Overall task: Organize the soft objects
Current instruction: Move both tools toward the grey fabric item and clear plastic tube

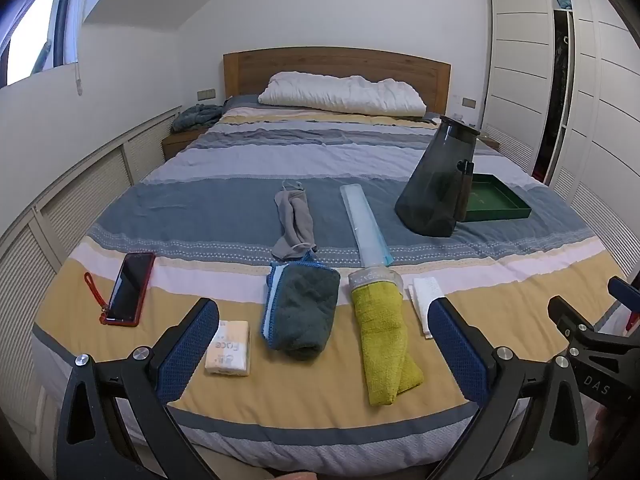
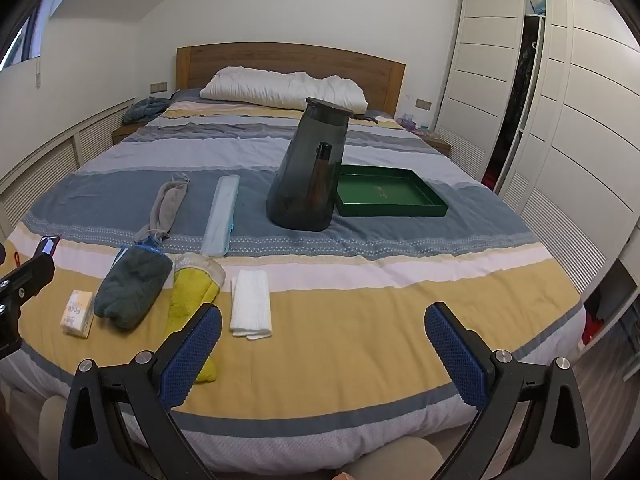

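Observation:
Soft items lie in a row near the foot of the striped bed (image 1: 240,208): a dark green towel (image 1: 302,312), a yellow towel (image 1: 382,344) with a clear band at its top, a white folded cloth (image 2: 251,304), and a grey cloth (image 1: 294,222) further back. My left gripper (image 1: 323,312) hovers open above the bed's near edge, in front of the green and yellow towels. My right gripper (image 2: 323,316) is open too, just right of the white cloth, with nothing between its fingers. A green tray (image 2: 390,196) sits at the right.
A tall dark bin (image 2: 310,172) stands beside the tray. A long light-blue packet (image 1: 364,220), a tissue pack (image 1: 229,347) and a phone in a red case (image 1: 130,290) also lie on the bed. A white pillow (image 1: 340,94) rests by the headboard. Wardrobes line the right wall.

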Tool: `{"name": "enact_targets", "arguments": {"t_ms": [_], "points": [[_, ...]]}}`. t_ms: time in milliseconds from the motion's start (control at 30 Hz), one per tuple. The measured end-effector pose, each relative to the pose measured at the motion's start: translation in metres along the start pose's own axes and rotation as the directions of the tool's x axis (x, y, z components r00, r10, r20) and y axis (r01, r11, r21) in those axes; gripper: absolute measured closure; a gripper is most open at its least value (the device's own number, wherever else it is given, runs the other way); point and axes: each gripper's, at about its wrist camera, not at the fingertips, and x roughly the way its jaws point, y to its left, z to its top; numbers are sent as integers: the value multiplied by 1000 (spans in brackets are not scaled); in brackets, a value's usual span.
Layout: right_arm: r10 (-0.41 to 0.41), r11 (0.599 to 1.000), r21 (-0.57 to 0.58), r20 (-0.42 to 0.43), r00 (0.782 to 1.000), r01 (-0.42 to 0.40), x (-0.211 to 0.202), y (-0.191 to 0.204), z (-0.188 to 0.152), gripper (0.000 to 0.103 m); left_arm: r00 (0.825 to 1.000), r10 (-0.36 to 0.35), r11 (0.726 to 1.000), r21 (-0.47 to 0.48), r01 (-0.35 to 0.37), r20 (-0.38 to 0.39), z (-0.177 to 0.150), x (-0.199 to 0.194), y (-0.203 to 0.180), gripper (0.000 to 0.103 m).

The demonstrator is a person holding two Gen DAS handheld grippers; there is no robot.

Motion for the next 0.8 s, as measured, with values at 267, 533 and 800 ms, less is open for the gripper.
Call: {"name": "enact_targets", "arguments": {"t_ms": [267, 533, 800], "points": [[-2, 1000, 2, 4, 1000, 2, 0, 0, 0, 0, 1000, -2, 1000, -3, 2, -6, 0, 0, -1, 1], [-2, 1000, -1, -1, 1000, 2, 0, 0, -1, 0, 1000, -1, 1000, -1, 1, -9, 0, 0, 1, 1], [-1, 1000, -1, -1, 1000, 1, 0, -1, -1, 0, 1000, -2, 1000, -5, 2, -11, -4, 0, -1, 1]]}}
